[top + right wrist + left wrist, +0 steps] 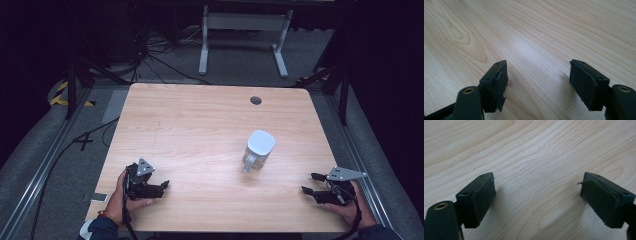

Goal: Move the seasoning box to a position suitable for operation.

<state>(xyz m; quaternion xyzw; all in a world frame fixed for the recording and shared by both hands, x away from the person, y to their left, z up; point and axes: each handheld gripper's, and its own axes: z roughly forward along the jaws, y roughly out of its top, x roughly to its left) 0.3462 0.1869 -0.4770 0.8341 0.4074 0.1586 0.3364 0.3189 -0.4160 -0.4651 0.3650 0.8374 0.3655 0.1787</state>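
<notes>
Left hand-held gripper [163,186]: near counter edge, jaws spread wide, nothing between them.
Right hand-held gripper [309,183]: near edge opposite, jaws wide apart, empty, low over the wood.
Counter [200,125]: pale wood grain.
Mug [259,149]: white, mid-counter toward the right, handle pointing nearward.
Hole [255,100]: far edge.
</notes>
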